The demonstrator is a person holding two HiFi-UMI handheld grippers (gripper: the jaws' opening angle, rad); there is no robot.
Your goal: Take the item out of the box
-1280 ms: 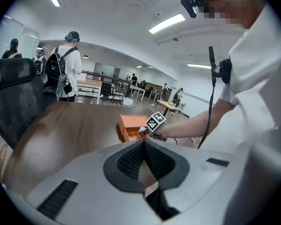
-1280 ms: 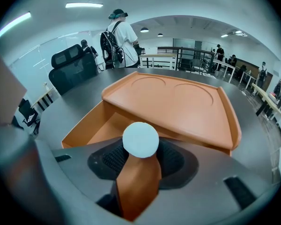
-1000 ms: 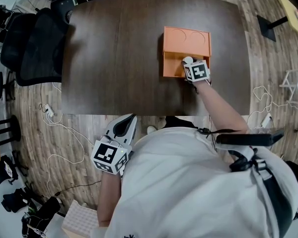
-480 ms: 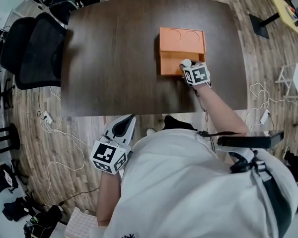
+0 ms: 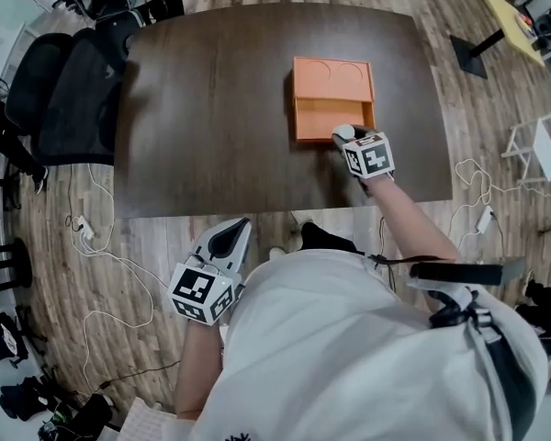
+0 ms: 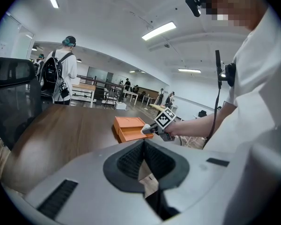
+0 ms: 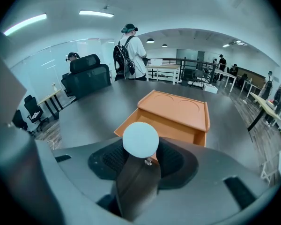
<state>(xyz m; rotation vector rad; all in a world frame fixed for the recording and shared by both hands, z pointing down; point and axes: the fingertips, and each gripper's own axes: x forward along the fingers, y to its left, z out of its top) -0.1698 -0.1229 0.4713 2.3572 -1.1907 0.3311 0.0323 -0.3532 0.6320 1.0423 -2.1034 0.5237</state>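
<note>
An orange box (image 5: 331, 81) lies open on the dark wooden table (image 5: 211, 108), with its tray part toward me. My right gripper (image 5: 347, 136) hovers at the box's near edge, shut on a white round item (image 5: 345, 132). In the right gripper view the white round item (image 7: 140, 140) sits between the jaws, a dark strap hanging below it, and the orange box (image 7: 178, 109) lies just beyond. My left gripper (image 5: 239, 228) is off the table by my waist, jaws together and holding nothing. In the left gripper view the orange box (image 6: 129, 125) shows far ahead.
Black office chairs (image 5: 69, 90) stand at the table's left edge. Cables (image 5: 101, 237) trail over the wooden floor near me. A person with a backpack (image 7: 131, 50) stands beyond the far end of the table, with more desks and people behind.
My right gripper has drawn back toward me with the white item, from over the box's tray to its near edge. The left gripper has stayed put.
</note>
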